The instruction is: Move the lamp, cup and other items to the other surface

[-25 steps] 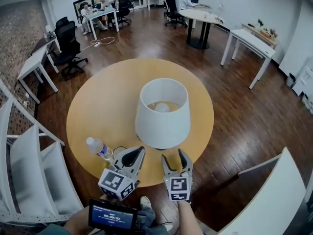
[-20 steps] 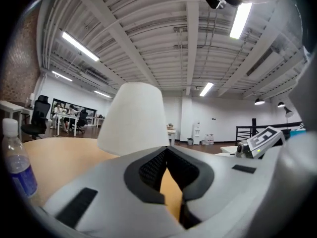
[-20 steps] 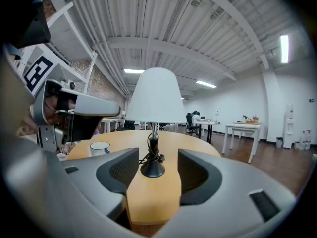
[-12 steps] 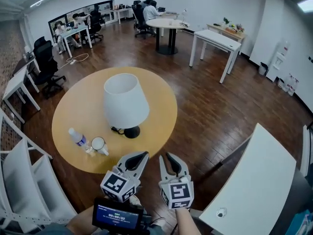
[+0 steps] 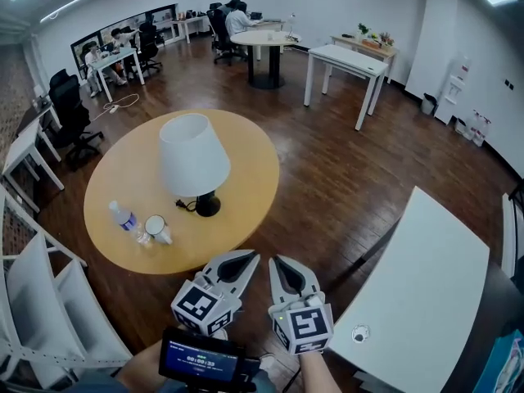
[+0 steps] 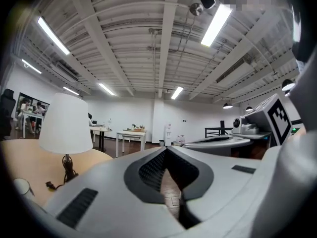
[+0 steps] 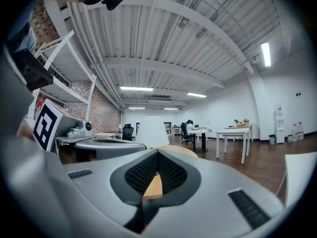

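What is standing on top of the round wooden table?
A white-shaded lamp, a plastic bottle and a cup stand on the table. The shade hides the tabletop behind it, so anything there is unseen.

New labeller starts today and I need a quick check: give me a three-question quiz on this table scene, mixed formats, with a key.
1. True or false: the lamp lies tipped over on the round table.
2. What is right beside the cup? A bottle; B book; C plate.
3. Fill in: in the head view, the cup sits to the ___ of the lamp's base.
Key: 1 false, it stands upright; 2 A; 3 left.
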The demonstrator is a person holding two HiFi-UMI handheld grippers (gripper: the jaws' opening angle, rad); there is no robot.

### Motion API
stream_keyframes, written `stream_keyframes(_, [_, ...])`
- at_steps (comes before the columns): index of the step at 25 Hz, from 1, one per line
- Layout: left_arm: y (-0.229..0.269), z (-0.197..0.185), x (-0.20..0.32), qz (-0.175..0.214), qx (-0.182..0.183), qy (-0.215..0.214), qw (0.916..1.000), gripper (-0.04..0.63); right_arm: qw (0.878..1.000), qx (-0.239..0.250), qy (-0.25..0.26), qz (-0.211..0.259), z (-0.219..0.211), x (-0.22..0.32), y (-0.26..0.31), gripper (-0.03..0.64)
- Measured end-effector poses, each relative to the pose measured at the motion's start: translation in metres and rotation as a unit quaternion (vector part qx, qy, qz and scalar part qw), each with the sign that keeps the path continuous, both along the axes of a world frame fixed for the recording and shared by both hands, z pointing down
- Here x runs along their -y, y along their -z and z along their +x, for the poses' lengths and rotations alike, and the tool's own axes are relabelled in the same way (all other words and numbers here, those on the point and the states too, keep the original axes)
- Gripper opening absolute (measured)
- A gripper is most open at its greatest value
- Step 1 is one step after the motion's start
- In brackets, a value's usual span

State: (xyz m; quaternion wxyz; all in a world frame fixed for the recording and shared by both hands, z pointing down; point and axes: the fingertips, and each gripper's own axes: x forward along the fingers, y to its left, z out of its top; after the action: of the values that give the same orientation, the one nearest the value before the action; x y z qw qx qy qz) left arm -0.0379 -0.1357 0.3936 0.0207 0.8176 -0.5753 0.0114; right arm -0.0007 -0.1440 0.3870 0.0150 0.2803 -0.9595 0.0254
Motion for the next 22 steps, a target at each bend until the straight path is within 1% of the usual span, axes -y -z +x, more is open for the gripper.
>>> stream_keyframes(3, [0.006,0.004,0.003,0.004,-0.001,-0.012,0.9999,0.005,1.000,0.011,-0.010,0.005,0.006,-0.001,0.011,0.006])
stream_keyframes(7, [0.017,0.003,0.007,0.016,-0.005,-0.028,0.9995,0.005,0.998,0.057,-0.025,0.023,0.013,0.001,0.029,0.006])
stream_keyframes(14, [0.024,0.002,0.004,0.024,-0.007,-0.052,0.9983,0.005,0.997,0.041,-0.050,0.037,0.009,-0.004,0.032,0.006])
stream_keyframes(22, [0.026,-0.001,0.002,0.024,-0.009,-0.066,0.9975,0.005,0.996,0.037,-0.072,0.038,0.009,-0.006,0.034,0.006])
